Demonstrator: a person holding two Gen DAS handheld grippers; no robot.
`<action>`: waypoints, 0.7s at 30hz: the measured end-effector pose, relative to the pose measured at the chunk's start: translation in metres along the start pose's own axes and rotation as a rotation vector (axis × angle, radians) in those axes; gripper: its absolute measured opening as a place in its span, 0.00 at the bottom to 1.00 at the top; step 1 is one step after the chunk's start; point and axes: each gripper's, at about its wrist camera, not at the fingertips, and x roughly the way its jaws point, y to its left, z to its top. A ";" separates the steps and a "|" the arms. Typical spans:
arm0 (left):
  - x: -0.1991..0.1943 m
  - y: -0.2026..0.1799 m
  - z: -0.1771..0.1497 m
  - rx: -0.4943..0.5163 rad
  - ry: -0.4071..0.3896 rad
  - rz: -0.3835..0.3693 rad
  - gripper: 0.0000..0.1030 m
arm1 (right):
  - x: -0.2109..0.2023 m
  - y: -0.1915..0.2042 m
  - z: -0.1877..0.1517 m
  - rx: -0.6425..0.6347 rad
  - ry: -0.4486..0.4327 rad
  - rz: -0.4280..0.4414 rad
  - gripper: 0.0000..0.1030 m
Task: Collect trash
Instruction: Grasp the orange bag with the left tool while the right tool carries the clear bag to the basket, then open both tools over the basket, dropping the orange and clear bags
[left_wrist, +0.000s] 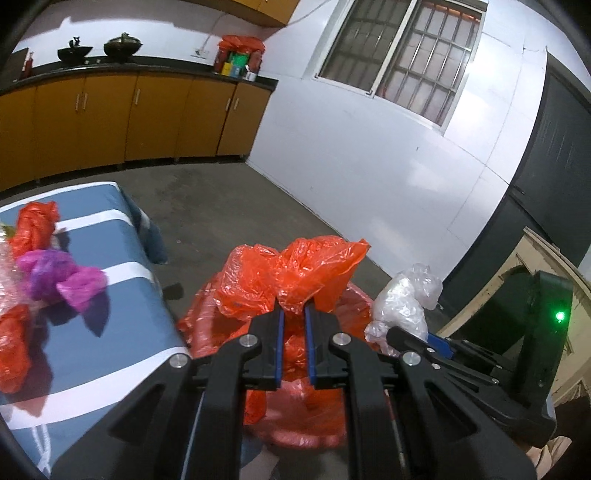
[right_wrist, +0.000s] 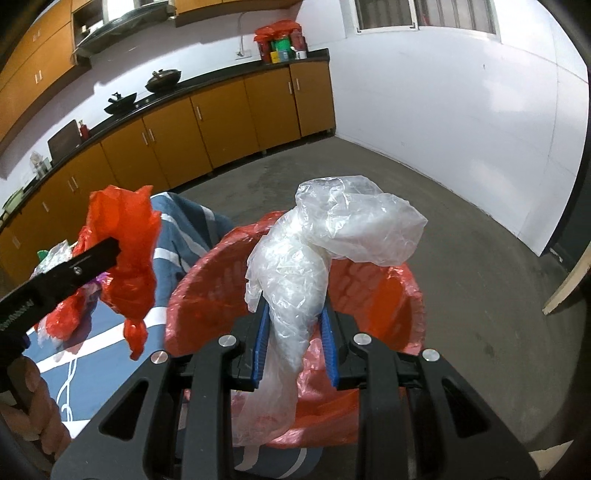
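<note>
My left gripper (left_wrist: 293, 312) is shut on a crumpled orange-red plastic bag (left_wrist: 295, 273), held over a red bin lined with a red bag (left_wrist: 201, 326). My right gripper (right_wrist: 294, 310) is shut on a clear crumpled plastic bag (right_wrist: 314, 240) that hangs down between its blue pads, above the same bin (right_wrist: 410, 284). In the left wrist view the right gripper (left_wrist: 410, 338) and its clear bag (left_wrist: 404, 299) sit just right of the bin. In the right wrist view the left gripper (right_wrist: 107, 253) and its orange-red bag (right_wrist: 125, 254) hang left of the bin.
A table with a blue, white-striped cloth (left_wrist: 122, 254) stands left of the bin and carries a red bag (left_wrist: 35, 225), a purple bag (left_wrist: 62, 277) and another red bag (left_wrist: 13, 347). A hand (right_wrist: 33, 406) shows at lower left. Orange cabinets (left_wrist: 147, 114) line the far wall beyond a bare concrete floor (left_wrist: 229, 199).
</note>
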 end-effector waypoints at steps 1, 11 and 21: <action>0.004 0.000 0.000 0.000 0.005 -0.004 0.10 | 0.000 -0.001 -0.001 0.003 0.000 0.000 0.25; 0.033 -0.006 -0.002 0.003 0.042 -0.040 0.13 | 0.002 -0.014 0.002 0.028 -0.008 0.012 0.28; 0.027 0.011 -0.005 -0.024 0.037 0.007 0.35 | -0.005 -0.020 -0.003 0.032 -0.015 -0.010 0.49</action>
